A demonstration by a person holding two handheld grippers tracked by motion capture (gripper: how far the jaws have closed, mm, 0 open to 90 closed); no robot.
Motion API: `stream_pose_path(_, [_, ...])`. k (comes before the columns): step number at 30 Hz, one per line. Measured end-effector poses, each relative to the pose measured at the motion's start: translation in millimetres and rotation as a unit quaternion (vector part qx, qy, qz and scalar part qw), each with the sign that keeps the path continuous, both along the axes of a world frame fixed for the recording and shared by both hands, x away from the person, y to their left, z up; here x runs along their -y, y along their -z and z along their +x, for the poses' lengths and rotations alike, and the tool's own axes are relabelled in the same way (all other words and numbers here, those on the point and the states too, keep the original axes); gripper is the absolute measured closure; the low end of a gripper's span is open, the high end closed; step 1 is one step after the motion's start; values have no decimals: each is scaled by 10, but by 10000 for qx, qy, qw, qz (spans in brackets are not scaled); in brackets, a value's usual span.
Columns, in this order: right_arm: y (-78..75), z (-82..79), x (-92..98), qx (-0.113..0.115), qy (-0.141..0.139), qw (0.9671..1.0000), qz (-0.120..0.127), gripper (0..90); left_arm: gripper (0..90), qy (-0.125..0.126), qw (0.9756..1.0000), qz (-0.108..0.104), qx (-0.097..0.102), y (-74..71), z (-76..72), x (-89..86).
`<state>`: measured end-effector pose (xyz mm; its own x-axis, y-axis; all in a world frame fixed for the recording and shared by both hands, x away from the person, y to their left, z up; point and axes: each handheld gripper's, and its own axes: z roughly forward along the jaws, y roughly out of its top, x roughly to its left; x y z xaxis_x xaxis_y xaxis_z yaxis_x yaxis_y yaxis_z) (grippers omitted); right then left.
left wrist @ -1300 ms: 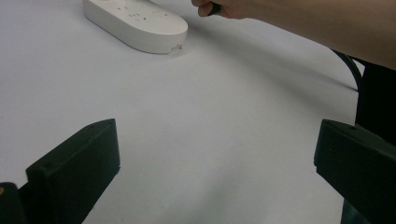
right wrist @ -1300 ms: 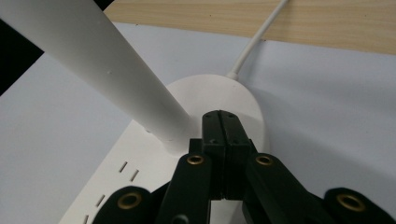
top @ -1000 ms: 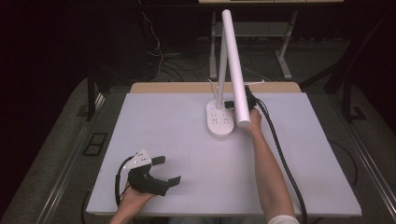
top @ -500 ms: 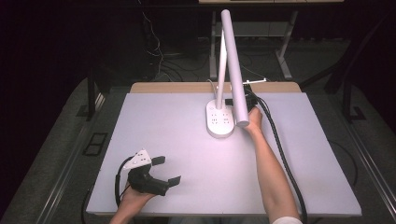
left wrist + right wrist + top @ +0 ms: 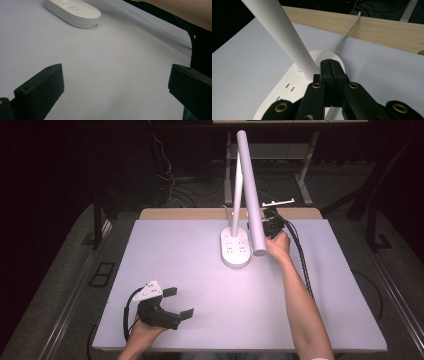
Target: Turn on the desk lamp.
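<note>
high: overhead, far | tool views: low, close | shared: lamp base (image 5: 235, 247)

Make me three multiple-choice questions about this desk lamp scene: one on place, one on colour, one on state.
1. Where does the lamp base stand?
A. far half of the table
B. on the floor
C. at the near edge

2. What colour is the lamp?
A. black
B. white
C. red

3. How do the right tongs stand?
A. wide open
B. shut, holding nothing
C. shut on a cup

Answers: 1 A, the high view shows it near the far edge. 2 B, base and arm are white. 3 B, the jaws meet with nothing between.
</note>
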<state>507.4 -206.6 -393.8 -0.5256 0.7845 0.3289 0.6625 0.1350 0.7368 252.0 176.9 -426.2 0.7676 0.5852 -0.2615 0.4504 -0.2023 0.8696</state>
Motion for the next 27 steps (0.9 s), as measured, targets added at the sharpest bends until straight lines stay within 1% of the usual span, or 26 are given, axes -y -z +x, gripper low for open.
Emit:
stream_pose_path(3, [-53, -53, 22, 59, -66, 10000, -34, 896, 0, 12, 10000, 6, 6, -1, -2, 1])
stream_pose_path(9, [-150, -213, 89, 95, -127, 9999, -30, 896, 0, 39, 10000, 17, 18, -4, -4, 9])
stream_pose_path(10, [-177, -276, 124, 128, -147, 9998, -49, 878, 0, 37, 10000, 20, 20, -4, -4, 11])
stream_pose_path(11, [-177, -276, 124, 128, -147, 9998, -49, 878, 0, 36, 10000, 20, 23, -4, -4, 12])
stream_pose_path(12, [-192, -310, 141, 125, -132, 9998, -21, 808, 0, 40, 10000, 18, 21, -3, -3, 14])
stream_pose_path(13, [-206, -341, 166, 98, -142, 9999, 12, 768, 0, 42, 10000, 24, 17, -2, -1, 15])
stream_pose_path(14, [-230, -408, 213, 81, -146, 9998, 115, 655, 0, 39, 10000, 17, 16, 0, -1, 19])
stream_pose_path(15, [-239, -440, 240, 73, -169, 9997, 156, 590, 0, 50, 10000, 30, 23, 1, 1, 18])
stream_pose_path(16, [-239, -440, 240, 73, -169, 9997, 156, 590, 0, 47, 10000, 17, 21, 1, 1, 21])
stream_pose_path(18, [-255, -509, 295, 43, -194, 9995, 265, 512, 0, 63, 10000, 17, 22, -2, -1, 25])
stream_pose_path(20, [-269, -582, 349, 28, -155, 9993, 348, 412, 0, 77, 10000, 22, 20, -3, -2, 28])
stream_pose_path(22, [-280, -656, 399, 49, -128, 9994, 312, 307, 0, 95, 9999, 24, 29, -2, 0, 33])
stream_pose_path(23, [-291, -740, 431, 90, -103, 9996, 232, 176, 0, 97, 9999, 19, 30, -2, 0, 37])
stream_pose_path(24, [-291, -740, 431, 90, -103, 9996, 232, 176, 0, 109, 9999, 19, 35, -2, 1, 41])
stream_pose_path(26, [-303, -827, 457, 132, -71, 9998, 146, 107, 0, 130, 9999, 32, 27, -3, 0, 47])
stream_pose_path(27, [-312, -866, 473, 131, -100, 9998, 150, 103, 0, 141, 9999, 32, 34, -2, 2, 50])
